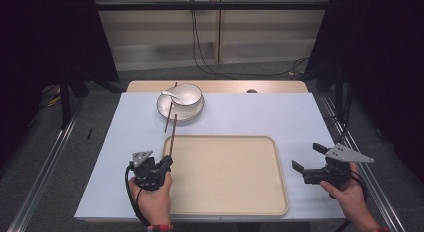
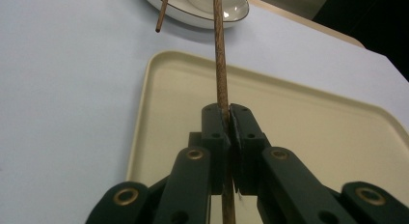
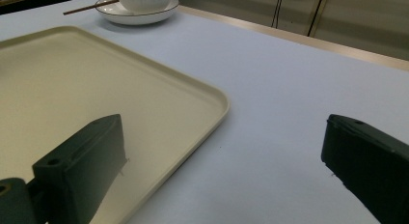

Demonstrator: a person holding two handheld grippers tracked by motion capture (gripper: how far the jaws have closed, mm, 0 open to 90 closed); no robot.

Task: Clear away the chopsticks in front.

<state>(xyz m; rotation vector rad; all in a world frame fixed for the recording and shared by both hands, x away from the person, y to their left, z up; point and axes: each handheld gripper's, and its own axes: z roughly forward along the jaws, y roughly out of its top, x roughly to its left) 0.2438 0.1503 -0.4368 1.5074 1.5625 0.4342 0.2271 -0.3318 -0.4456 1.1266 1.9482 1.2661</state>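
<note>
Over pale blue desk, at tray's [image 1: 280, 202] front-left corner, left gripper [image 2: 226, 125] clamped shut on chopstick [image 2: 220, 60], long axis aimed toward far-edge plate [image 1: 162, 109]; right gripper [image 1: 306, 159] empty, wide open.

High view: fixed above the person's side, looking forward and down over the whole table [image 1: 225, 117], far enough to take in the floor beyond. Left gripper view: close and low, facing along a chopstick [image 2: 220, 64] toward the plate [image 2: 193, 16], over the tray's [image 2: 154, 89] left edge. Right gripper view: low, near the tabletop, facing across the tray's [image 3: 144, 79] right corner toward the plate [image 3: 140, 15], probably obliquely. All three share tray and plate.
</note>
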